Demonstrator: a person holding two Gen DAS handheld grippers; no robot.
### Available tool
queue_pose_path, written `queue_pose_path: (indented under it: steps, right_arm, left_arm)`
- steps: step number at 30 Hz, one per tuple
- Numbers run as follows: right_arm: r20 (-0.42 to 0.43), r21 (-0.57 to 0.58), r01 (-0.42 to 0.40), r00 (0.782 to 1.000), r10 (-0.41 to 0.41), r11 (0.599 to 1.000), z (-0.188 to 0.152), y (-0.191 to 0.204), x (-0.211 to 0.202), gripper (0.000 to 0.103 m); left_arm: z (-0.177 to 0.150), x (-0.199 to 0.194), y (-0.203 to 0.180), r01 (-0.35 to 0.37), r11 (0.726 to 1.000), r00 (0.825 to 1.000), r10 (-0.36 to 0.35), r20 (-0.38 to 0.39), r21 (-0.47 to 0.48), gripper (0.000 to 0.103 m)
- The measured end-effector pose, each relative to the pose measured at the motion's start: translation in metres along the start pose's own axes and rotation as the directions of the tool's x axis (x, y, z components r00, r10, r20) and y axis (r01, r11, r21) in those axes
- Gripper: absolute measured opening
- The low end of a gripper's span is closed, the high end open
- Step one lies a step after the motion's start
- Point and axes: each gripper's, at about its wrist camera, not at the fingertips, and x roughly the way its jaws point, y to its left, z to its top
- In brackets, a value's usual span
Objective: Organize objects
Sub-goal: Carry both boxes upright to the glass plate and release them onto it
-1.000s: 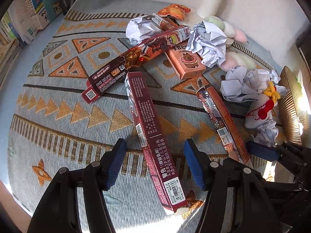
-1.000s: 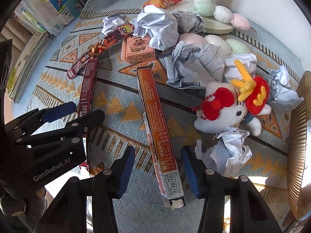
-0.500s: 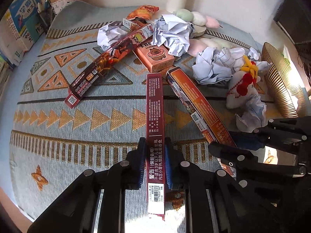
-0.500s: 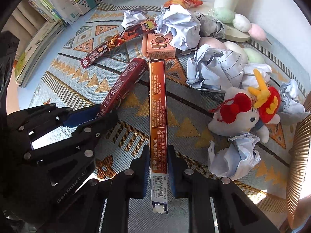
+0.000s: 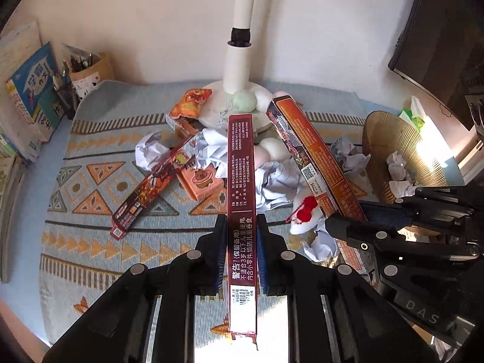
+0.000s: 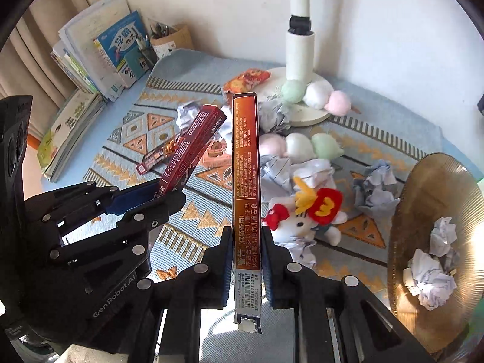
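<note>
Two tools clamped: left tool [image 5: 241, 252] on maroon box [image 5: 240, 181], right tool [image 6: 247, 261] on orange box [image 6: 245, 166].

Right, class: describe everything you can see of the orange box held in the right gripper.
The orange box is long, slim, apparently cardboard, with small white print, a Chinese warning and a barcode label near its lower end. The right gripper is shut on its lower part, holding it lifted clear of the rug, pointing away from the camera. Its bottom flap looks torn.

We read this as a home, likely a child's room; patterned rug [image 6: 378, 139] on the floor; schoolbooks [image 6: 99, 48] far left; plush toy [image 6: 305, 217]; lamp stand [image 6: 299, 30] by the wall.
</note>
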Motion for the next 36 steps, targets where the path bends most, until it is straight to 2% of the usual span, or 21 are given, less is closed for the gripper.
queue_pose_path:
  steps: [1,3,6,10,14,16,18,20,22,26,29,31,33,35,36]
  right_arm:
    - [0.027,0.016,0.016,1.0,-0.017,1.0,0.002,-0.006,-0.01,0.017]
    - [0.115,0.04,0.098,0.988,-0.102,0.994,0.004,-0.018,-0.036,0.017]
    - [0.216,0.072,0.202,0.953,-0.213,0.977,0.007,-0.037,-0.072,0.017]
    - [0.281,0.157,0.265,0.912,-0.3,0.951,0.008,-0.07,-0.111,0.017]
    - [0.303,0.204,0.373,0.855,-0.421,0.905,0.0,-0.096,-0.138,0.017]
    - [0.286,0.235,0.402,0.842,-0.458,0.885,-0.006,-0.111,-0.143,0.017]
    - [0.261,0.275,0.413,0.837,-0.481,0.868,-0.012,-0.129,-0.144,0.017]
    - [0.219,0.325,0.411,0.843,-0.49,0.852,-0.018,-0.148,-0.141,0.017]
    - [0.188,0.387,0.376,0.862,-0.471,0.842,-0.026,-0.169,-0.14,0.017]
    - [0.195,0.499,0.234,0.908,-0.371,0.835,-0.042,-0.202,-0.146,0.017]
    - [0.218,0.543,0.172,0.916,-0.336,0.822,-0.049,-0.214,-0.15,0.017]
    - [0.213,0.562,0.147,0.925,-0.315,0.814,-0.052,-0.22,-0.145,0.017]
    - [0.182,0.595,0.129,0.94,-0.29,0.793,-0.056,-0.229,-0.134,0.021]
    - [0.149,0.631,0.112,0.954,-0.262,0.767,-0.065,-0.239,-0.125,0.022]
    - [0.139,0.639,0.104,0.959,-0.247,0.762,-0.068,-0.241,-0.121,0.022]
  left_arm:
    - [0.01,0.0,-0.011,-0.003,1.0,1.0,0.002,0.023,0.019,0.014]
    - [0.023,-0.011,-0.024,-0.029,0.998,0.997,0.024,0.076,0.059,0.014]
    - [0.045,-0.023,-0.044,-0.027,0.995,0.992,0.016,0.124,0.095,0.014]
    - [0.072,-0.032,-0.068,-0.013,0.991,0.985,-0.01,0.171,0.133,0.015]
    - [0.087,-0.034,-0.1,0.01,0.98,0.98,-0.049,0.195,0.197,0.015]
    - [0.092,-0.03,-0.117,0.028,0.973,0.978,-0.074,0.195,0.229,0.015]
    - [0.096,-0.024,-0.133,0.055,0.964,0.978,-0.105,0.182,0.259,0.015]
    - [0.099,-0.016,-0.15,0.078,0.953,0.977,-0.132,0.168,0.292,0.015]
    - [0.101,-0.008,-0.167,0.103,0.941,0.976,-0.157,0.149,0.321,0.015]
    - [0.105,-0.003,-0.194,0.159,0.92,0.969,-0.216,0.124,0.358,0.015]
    - [0.106,-0.007,-0.211,0.169,0.9,0.96,-0.243,0.14,0.401,0.015]
    - [0.108,-0.002,-0.218,0.193,0.891,0.957,-0.263,0.123,0.411,0.017]
    - [0.108,0.005,-0.218,0.22,0.895,0.957,-0.275,0.094,0.388,0.043]
    - [0.107,0.01,-0.212,0.23,0.908,0.959,-0.273,0.08,0.351,0.052]
    - [0.106,0.013,-0.209,0.234,0.912,0.96,-0.272,0.068,0.338,0.06]
